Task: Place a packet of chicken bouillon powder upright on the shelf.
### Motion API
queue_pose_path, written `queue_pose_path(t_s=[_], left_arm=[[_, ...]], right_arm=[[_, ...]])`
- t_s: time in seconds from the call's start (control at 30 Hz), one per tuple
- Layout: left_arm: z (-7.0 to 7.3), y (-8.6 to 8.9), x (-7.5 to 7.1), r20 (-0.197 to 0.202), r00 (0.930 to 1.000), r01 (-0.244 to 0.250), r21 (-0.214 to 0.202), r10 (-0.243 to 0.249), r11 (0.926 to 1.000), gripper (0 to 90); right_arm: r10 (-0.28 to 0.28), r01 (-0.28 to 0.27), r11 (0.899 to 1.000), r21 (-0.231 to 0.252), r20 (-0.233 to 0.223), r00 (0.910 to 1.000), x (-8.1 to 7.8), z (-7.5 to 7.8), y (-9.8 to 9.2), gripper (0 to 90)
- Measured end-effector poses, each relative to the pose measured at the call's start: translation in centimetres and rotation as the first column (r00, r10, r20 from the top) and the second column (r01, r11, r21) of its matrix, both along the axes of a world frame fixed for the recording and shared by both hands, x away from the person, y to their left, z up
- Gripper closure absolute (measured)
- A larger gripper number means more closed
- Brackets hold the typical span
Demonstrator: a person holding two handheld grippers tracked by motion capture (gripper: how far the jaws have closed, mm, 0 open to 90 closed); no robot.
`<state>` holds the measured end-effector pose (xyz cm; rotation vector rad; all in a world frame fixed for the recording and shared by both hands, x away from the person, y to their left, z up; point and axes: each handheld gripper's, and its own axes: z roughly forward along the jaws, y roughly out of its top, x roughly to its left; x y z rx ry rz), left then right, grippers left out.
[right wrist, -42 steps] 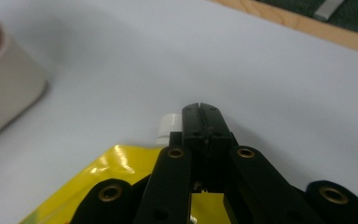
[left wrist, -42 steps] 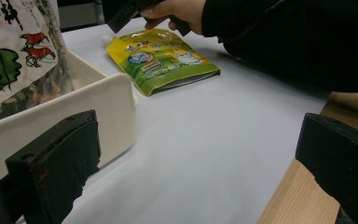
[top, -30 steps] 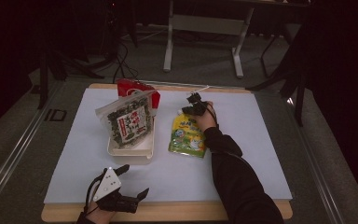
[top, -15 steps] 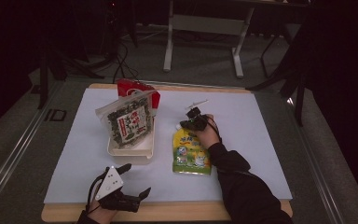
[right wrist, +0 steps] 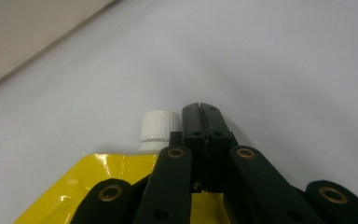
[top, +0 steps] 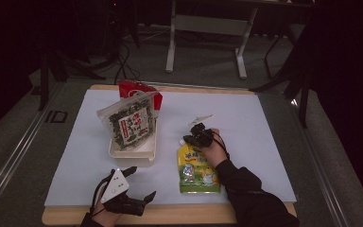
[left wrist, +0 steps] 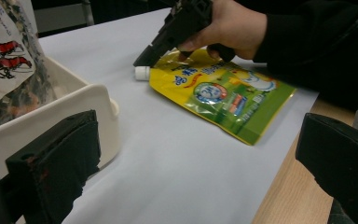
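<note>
Claw (top: 190,140) of the right hand, jaws pressed together on the top edge of a yellow-green spouted drink pouch (top: 197,170), sits just right of centre in the high view. In the right gripper view the jaws meet tip to tip just beside the pouch's white screw cap (right wrist: 158,125), with yellow foil running under them, so the grip looks to be on the seam next to the spout rather than on the cap itself. The pouch lies flat, its long axis running from the claw down toward the lower edge of the frame, spout end uppermost. Any next move hangs on that line: the pouch trails behind the claw toward the person. The left claw (top: 142,183), jaws standing wide with nothing between them, rests at lower left, well apart from the pouch; the right hand is plainly the nearer. Left of the pouch stands a white tray (top: 132,152) carrying a seaweed snack packet (top: 131,124), with a red packet (top: 139,90) behind it. All rest on a white sheet (top: 255,137) over a wooden table (top: 170,215). Beyond, a dim room holds a grey metal stand (top: 208,28).
</note>
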<state>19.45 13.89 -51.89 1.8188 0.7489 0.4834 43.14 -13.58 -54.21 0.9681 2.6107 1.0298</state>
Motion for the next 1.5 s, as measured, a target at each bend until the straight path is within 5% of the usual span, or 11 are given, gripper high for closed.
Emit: queue_pose_path(t_s=[0.37,0.5,0.7,0.87,1.13,1.27,1.5], left_arm=[[-0.2,-0.1,0.2,-0.009,0.9999,0.007,-0.002,-0.007,1.0000,1.1],[-0.3,-0.2,0.2,-0.013,0.9999,0.012,-0.002,-0.012,0.9999,1.1],[-0.3,-0.4,0.2,-0.010,0.9998,0.017,0.002,-0.017,0.9998,1.1],[-0.3,-0.5,0.3,-0.011,0.9996,0.026,-0.002,-0.026,0.9997,1.1],[-0.4,-0.5,0.4,-0.017,0.9995,0.027,0.002,-0.027,0.9996,1.1],[-0.5,-0.6,0.5,-0.017,0.9994,0.030,0.007,-0.030,0.9995,1.1],[-0.5,-0.6,0.5,-0.019,0.9994,0.029,0.007,-0.029,0.9995,1.1]], right_arm=[[-0.008,0.008,0.999,0.031,0.000,1.0000,-1.3,1.1,-1.4,82.9],[0.045,-0.045,0.998,0.039,-0.001,0.9990,-2.1,2.9,-3.2,64.7],[0.068,-0.066,0.997,-0.043,0.042,0.9968,-3.9,3.8,-5.8,46.6],[0.041,-0.041,0.998,-0.055,0.002,0.9992,-3.9,3.1,-8.1,30.4],[0.009,-0.011,0.995,-0.101,-0.024,0.9997,-2.8,0.5,-8.8,12.3],[0.023,-0.026,0.996,-0.082,-0.038,0.9990,-2.3,0.1,-9.0,9.6],[0.040,-0.043,0.991,-0.125,-0.030,0.9987,-2.6,0.2,-8.6,14.9]])
